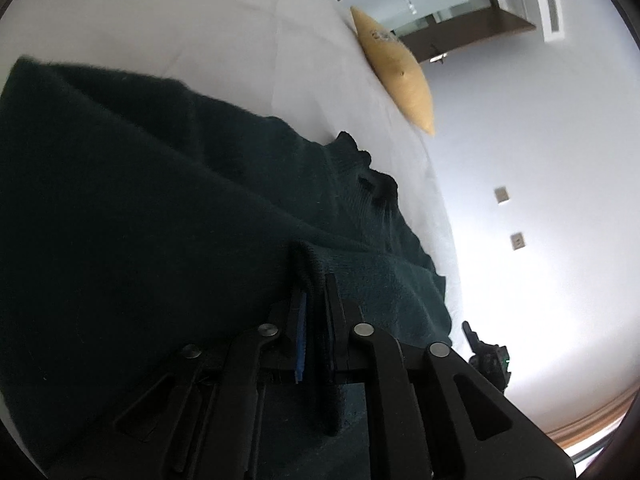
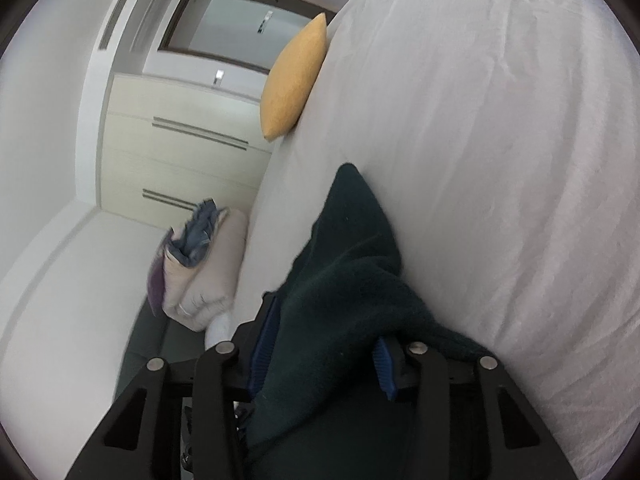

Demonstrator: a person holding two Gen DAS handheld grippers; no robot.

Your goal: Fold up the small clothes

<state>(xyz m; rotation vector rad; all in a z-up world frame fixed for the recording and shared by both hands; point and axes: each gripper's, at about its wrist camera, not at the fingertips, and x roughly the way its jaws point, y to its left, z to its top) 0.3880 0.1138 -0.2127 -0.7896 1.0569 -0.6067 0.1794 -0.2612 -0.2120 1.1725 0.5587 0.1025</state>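
Note:
A dark green knitted sweater lies on the white bed sheet and fills most of the left wrist view. My left gripper is shut on a ribbed edge of the sweater, which stands up between its blue-padded fingers. In the right wrist view the same sweater drapes over and between my right gripper's fingers. The blue pads stand apart with thick cloth bunched between them, so its grip is unclear. The other gripper's tip shows at the bed's edge in the left wrist view.
A yellow cushion leans on the bed's far edge, also in the left wrist view. A pile of folded clothes sits beside the bed. A wardrobe with drawers and a door stand behind.

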